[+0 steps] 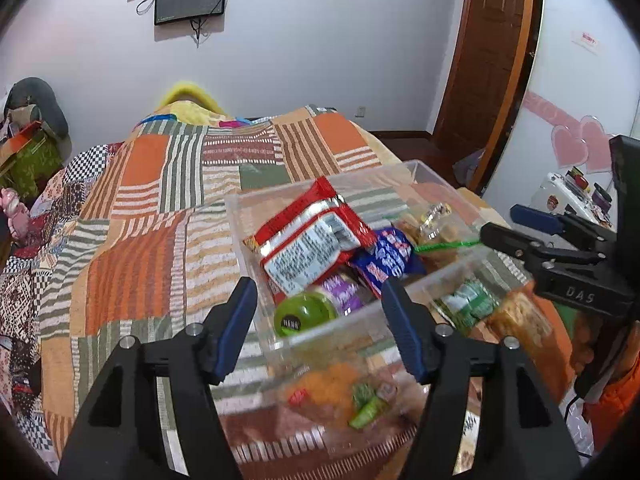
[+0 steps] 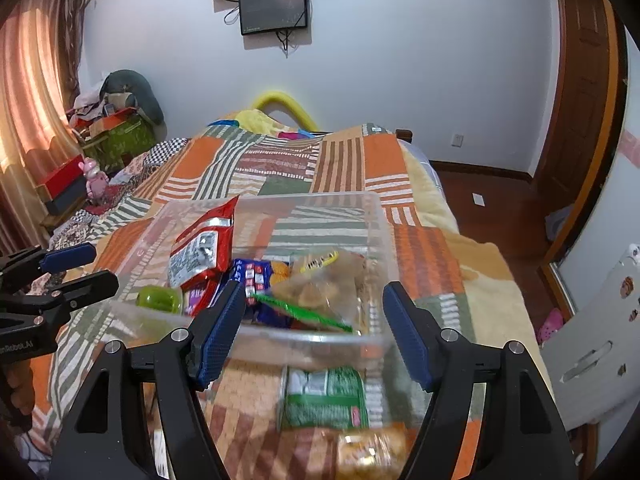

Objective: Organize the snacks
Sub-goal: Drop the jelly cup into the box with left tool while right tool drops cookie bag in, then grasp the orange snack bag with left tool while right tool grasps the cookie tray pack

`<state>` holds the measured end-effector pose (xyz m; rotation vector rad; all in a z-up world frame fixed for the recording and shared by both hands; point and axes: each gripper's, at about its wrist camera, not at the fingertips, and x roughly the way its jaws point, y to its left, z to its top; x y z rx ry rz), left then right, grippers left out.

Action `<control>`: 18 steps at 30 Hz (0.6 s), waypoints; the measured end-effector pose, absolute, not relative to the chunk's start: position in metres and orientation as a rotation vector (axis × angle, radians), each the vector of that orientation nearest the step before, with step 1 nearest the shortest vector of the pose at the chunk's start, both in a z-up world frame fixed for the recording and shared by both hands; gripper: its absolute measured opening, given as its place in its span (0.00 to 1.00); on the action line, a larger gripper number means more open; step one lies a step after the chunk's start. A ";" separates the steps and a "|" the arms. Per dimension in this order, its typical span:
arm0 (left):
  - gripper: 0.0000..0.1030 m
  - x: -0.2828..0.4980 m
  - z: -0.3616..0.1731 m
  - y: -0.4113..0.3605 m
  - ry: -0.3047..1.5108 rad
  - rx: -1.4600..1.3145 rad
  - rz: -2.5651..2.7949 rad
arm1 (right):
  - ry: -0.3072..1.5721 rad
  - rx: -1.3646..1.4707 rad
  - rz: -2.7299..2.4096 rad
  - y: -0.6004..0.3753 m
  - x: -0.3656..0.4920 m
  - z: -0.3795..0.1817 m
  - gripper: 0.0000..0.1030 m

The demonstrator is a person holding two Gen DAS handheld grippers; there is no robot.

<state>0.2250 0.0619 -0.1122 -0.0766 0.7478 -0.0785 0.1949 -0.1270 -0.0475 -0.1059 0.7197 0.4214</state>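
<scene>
- Hovering just short of the clear plastic bin (image 1: 256,216), the left gripper (image 1: 320,320) has its fingers released, nothing between them; the right gripper (image 2: 316,332) likewise stands parted and empty.
- The bin rests on the patchwork bed (image 1: 140,208), probably so snacks can be dropped in from the near side: a red packet (image 1: 308,232), a blue packet (image 1: 388,256), a green ball-shaped snack (image 1: 304,314) and a clear bag of biscuits (image 2: 320,284) already lie inside.
- A green-labelled pack (image 2: 328,396) and an orange snack bag (image 1: 332,388) remain outside, just before the near wall.
- The bin's near rim blocks a low approach; open bed lies left and beyond.
</scene>
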 end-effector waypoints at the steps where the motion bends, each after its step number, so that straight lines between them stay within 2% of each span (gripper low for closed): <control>1: 0.63 0.222 -0.114 0.061 0.754 -0.075 -0.075 | 0.719 -0.108 0.420 -0.130 0.191 -0.048 0.66; 9: 0.66 0.214 -0.141 0.052 0.810 -0.085 -0.035 | 0.750 -0.129 0.380 -0.151 0.171 -0.061 0.66; 18: 0.66 0.211 -0.168 0.048 0.879 -0.138 -0.037 | 0.869 -0.093 0.361 -0.169 0.156 -0.097 0.66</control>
